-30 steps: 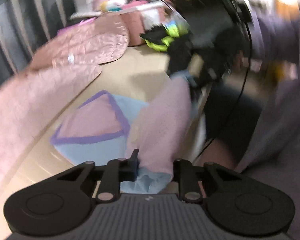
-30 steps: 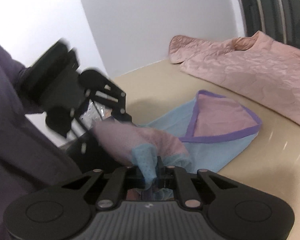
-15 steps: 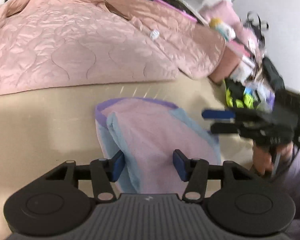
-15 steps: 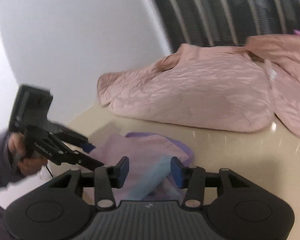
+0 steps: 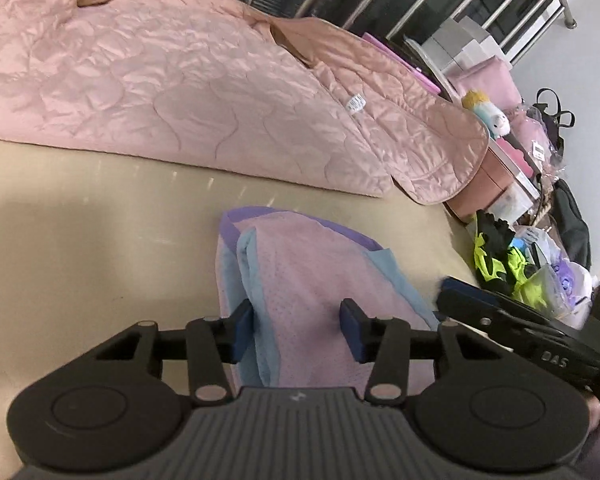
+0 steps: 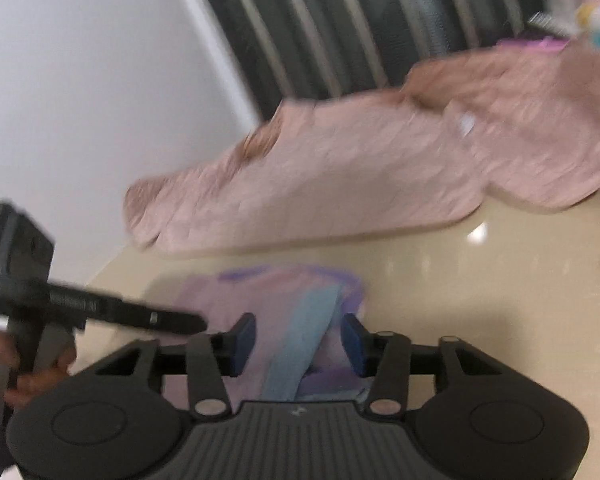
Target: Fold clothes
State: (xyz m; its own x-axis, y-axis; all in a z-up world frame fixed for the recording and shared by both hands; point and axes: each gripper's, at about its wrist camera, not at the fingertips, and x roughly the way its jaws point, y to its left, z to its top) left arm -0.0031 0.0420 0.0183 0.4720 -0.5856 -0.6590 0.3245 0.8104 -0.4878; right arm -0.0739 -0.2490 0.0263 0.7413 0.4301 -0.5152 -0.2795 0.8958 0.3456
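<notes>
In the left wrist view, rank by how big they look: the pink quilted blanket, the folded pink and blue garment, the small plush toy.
1. pink quilted blanket, by far the largest
2. folded pink and blue garment, helped by lying nearest the camera
3. plush toy, smallest, though farthest away

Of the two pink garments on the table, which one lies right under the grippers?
The small mesh garment with purple and light-blue trim; the big quilted pink jacket lies spread farther back.

Quilted pink jacket (image 5: 204, 92): cut off at the left edge.
Right wrist view: motion-blurred throughout.
Clutter (image 5: 540, 264), right edge: small — contents unclear.
</notes>
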